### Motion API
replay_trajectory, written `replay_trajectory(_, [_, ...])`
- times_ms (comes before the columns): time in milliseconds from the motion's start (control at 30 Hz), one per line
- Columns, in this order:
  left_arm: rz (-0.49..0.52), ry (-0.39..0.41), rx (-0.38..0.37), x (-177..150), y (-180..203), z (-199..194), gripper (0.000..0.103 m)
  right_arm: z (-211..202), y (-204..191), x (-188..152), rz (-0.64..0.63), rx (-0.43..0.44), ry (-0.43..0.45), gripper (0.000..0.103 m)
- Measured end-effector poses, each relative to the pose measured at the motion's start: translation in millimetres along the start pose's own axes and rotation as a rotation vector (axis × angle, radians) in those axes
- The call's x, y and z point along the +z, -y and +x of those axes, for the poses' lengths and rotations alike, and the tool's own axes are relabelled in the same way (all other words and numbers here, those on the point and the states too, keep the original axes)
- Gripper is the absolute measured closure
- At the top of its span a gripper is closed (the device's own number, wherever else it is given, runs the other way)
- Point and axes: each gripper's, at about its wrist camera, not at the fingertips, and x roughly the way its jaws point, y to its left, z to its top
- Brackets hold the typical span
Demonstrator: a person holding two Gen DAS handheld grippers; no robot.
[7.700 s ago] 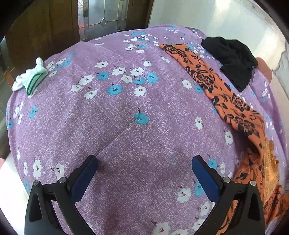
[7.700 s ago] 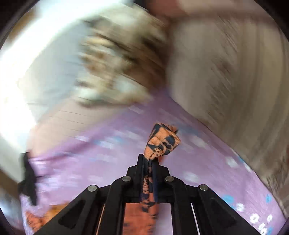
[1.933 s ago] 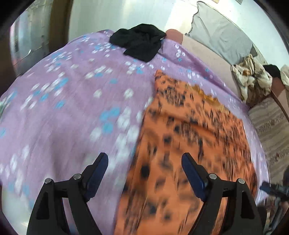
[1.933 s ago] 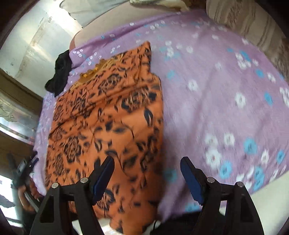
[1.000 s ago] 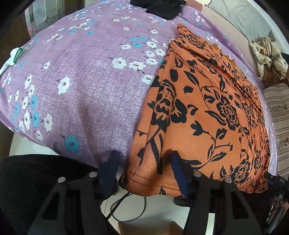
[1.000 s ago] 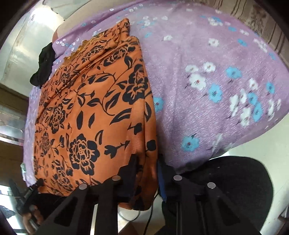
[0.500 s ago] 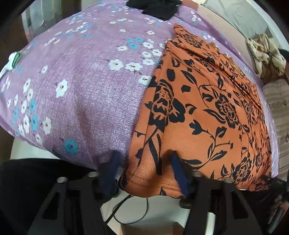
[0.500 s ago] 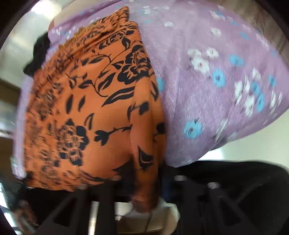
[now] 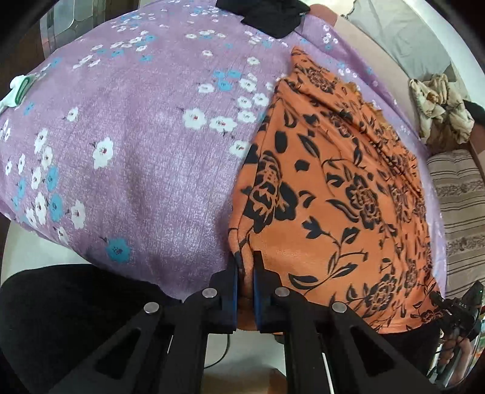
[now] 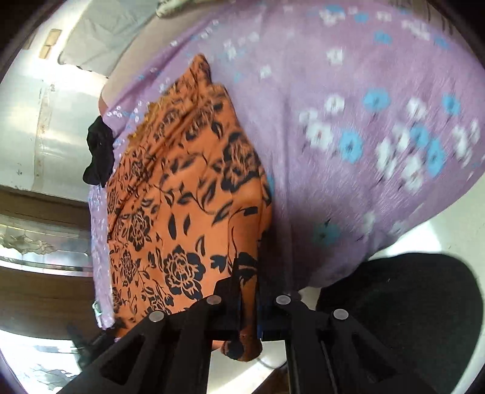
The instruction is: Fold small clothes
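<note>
An orange garment with a black flower print (image 9: 348, 194) lies spread flat on a purple floral bedsheet (image 9: 136, 151), its near hem hanging over the bed's front edge. My left gripper (image 9: 245, 266) is shut on the garment's near left corner. My right gripper (image 10: 248, 282) is shut on the near right corner of the same garment (image 10: 182, 218), and the cloth bunches out below its jaws. The right gripper also shows at the far right of the left wrist view (image 9: 454, 306).
A black garment (image 9: 266, 15) lies at the bed's far edge, also in the right wrist view (image 10: 98, 154). A small white and green folded cloth (image 9: 16, 91) sits at the left. A patterned cloth heap (image 9: 439, 103) lies on a sofa to the right.
Both grippers came down to the garment's near hem. The left jaws, open around the corner half a second ago, have shut on it. The right gripper stays shut and has lifted its corner slightly.
</note>
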Motion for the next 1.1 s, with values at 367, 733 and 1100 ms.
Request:
replay_trajectory(367, [-0.004, 0.088, -0.052, 34, 11, -26, 0.095, -6, -22, 41, -0.015, 0.146, 0.053, 0.097])
replay_trajectory(733, [0.040, 0.117, -0.149, 134, 50, -39, 0.095, -5, -65, 120, -0.011, 0.273, 0.080, 0.097])
replay_trajectory(1100, [-0.019, 0.160, 0.123, 300, 82, 93, 0.037, 79, -75, 248, 0.127, 0.214, 0.233, 0.046])
